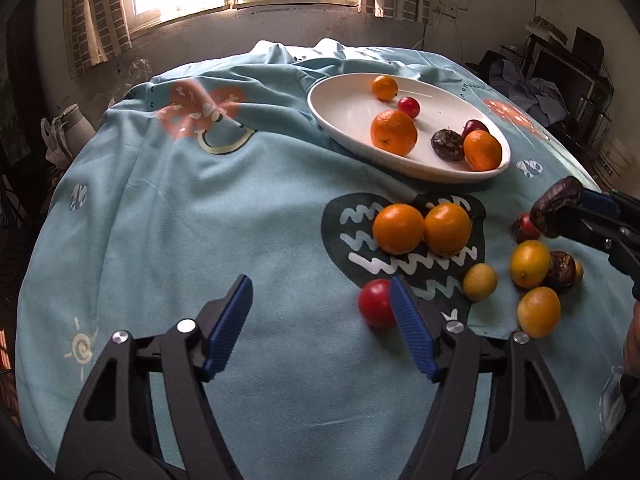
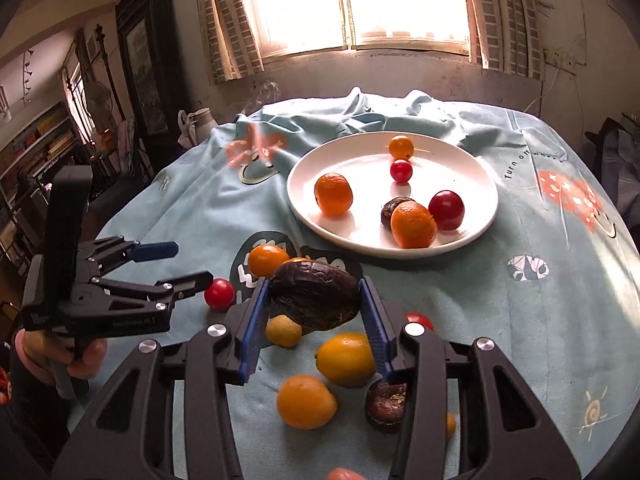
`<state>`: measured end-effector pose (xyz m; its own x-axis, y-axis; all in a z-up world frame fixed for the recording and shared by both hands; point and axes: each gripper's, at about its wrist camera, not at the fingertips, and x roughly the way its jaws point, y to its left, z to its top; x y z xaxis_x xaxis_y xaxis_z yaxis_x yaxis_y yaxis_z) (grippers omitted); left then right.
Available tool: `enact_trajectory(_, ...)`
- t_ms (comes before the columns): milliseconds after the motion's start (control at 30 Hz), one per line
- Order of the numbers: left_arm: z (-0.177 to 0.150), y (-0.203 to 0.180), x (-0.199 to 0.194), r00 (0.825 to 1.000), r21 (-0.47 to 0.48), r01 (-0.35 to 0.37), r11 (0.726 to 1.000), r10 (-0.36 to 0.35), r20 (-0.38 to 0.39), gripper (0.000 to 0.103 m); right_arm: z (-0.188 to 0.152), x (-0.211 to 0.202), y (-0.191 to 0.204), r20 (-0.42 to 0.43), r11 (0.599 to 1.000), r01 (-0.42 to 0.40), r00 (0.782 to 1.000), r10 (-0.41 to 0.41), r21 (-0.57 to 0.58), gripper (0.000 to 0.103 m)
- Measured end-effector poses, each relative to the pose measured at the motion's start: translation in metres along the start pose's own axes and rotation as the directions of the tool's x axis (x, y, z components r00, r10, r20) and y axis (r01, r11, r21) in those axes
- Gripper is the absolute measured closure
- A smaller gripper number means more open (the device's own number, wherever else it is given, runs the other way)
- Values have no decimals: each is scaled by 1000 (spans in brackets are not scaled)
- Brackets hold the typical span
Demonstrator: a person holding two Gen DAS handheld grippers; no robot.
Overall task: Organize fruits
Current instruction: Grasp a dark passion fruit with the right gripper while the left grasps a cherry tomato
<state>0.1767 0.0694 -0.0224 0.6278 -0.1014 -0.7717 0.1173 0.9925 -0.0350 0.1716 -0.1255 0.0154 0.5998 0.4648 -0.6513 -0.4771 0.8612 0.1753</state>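
Fruit is being gathered onto the white plate [image 2: 472, 236], which serves as the reference for everything else on the blue tablecloth [image 1: 200, 220]. Six pieces are already held by the plate: three oranges, two red plums and one dark wrinkled fruit, kept together by its raised rim.

Nearer the cameras than the plate, the unsorted fruit is scattered over the cloth. Two oranges [image 1: 422, 228] lie touching just in front of the plate's near rim, on a dark printed patch. A red plum [image 1: 374, 304] sits further from the plate, and a cluster of yellow-orange fruit and another dark one lies to the plate's near right.

A dark wrinkled fruit [image 2: 316, 300] is clamped by the right gripper [image 2: 314, 312], its blue pads pressed against either side, and it is held above the cloth short of the plate's near edge (presumably on its way there). A sideways grip across the fruit's width appears to have been chosen so that it cannot roll out.

The left gripper [image 1: 320, 320] is carried with its jaws parted to a middling width and nothing between them. The red plum is seen just outside its right-hand pad, partly hidden behind it, so contact cannot be judged. That plum seems the likely next pick, with the jaws still to be brought round it.
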Motion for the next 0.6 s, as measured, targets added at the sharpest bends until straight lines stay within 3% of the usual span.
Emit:
enact_trajectory(100,-1,-7,1,998,13,67,998,-67,0,47,1,1,0,-1,1000,-2,1000,2,0,58)
enact_trajectory(233,-3,-17,-2,993,43,117,992,-118,14,47,0,0,1,-2,1000,-11,1000,11,-4,58)
enact_trajectory(333,-3,-23,4,996,63,93,994,-94,-1,50,0,0,1,-3,1000,-12,1000,12,-3,58)
enact_trajectory(400,-4,-25,12,995,66,96,993,-94,-34,60,-1,0,1,-5,1000,-16,1000,16,-2,58)
enact_trajectory(467,-5,-27,18,995,69,92,993,-89,-54,64,0,-1,0,-5,1000,-16,1000,16,-3,58)
enact_trajectory(600,-4,-29,22,996,73,72,995,-68,-55,64,0,-1,1,-6,1000,-17,1000,17,-3,58)
